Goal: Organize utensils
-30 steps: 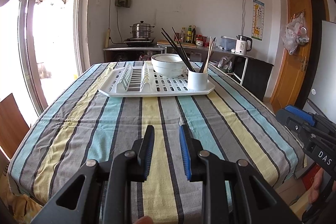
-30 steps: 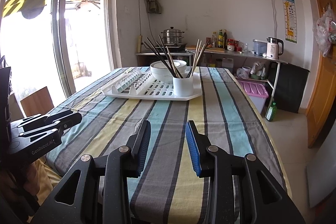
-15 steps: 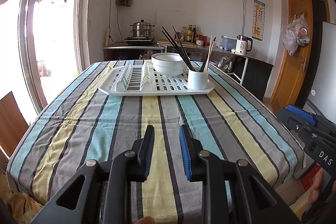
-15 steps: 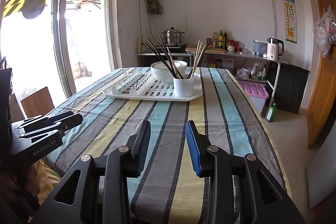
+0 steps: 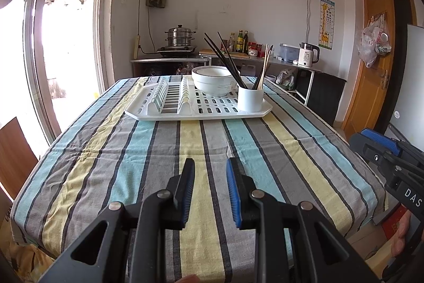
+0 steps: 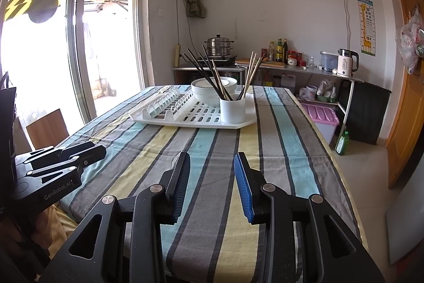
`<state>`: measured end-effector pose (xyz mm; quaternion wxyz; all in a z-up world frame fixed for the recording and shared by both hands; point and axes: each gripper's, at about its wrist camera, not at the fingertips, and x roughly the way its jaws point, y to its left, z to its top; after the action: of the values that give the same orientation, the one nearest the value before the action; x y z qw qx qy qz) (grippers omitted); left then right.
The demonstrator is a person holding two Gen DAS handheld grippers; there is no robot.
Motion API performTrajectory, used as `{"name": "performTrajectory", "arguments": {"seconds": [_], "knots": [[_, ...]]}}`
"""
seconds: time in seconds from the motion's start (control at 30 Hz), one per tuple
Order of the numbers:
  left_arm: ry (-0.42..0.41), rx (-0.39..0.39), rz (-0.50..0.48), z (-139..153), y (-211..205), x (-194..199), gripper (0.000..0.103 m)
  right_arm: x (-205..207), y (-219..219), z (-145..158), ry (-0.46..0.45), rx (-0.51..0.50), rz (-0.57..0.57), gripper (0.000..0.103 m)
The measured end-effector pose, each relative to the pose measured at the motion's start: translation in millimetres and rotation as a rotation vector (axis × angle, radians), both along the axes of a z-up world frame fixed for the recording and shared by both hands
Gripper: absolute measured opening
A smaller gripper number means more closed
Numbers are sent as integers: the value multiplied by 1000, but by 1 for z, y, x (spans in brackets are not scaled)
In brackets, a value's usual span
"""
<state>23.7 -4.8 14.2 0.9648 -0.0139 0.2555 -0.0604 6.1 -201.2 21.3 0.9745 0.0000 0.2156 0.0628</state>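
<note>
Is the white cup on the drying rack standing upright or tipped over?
Upright: the cup stands on the rack, with chopsticks fanning out of its top.

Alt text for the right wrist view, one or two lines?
Open right gripper hovers over a striped tablecloth, empty; ahead, a white rack holds a bowl and a cup of chopsticks.

Left gripper: matte black frame, ribbed blue pads, silver screws. Right gripper looks alike; "GenRobot.AI" lettering at 9 o'clock, bare fingers at 4 o'clock.
</note>
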Motion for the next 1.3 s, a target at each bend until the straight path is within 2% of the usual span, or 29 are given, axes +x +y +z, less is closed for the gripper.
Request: {"name": "performTrajectory", "arguments": {"seconds": [1.3], "knots": [[-10, 16, -14, 0, -6, -4, 26, 0, 1, 0, 1, -1, 0, 36]]}}
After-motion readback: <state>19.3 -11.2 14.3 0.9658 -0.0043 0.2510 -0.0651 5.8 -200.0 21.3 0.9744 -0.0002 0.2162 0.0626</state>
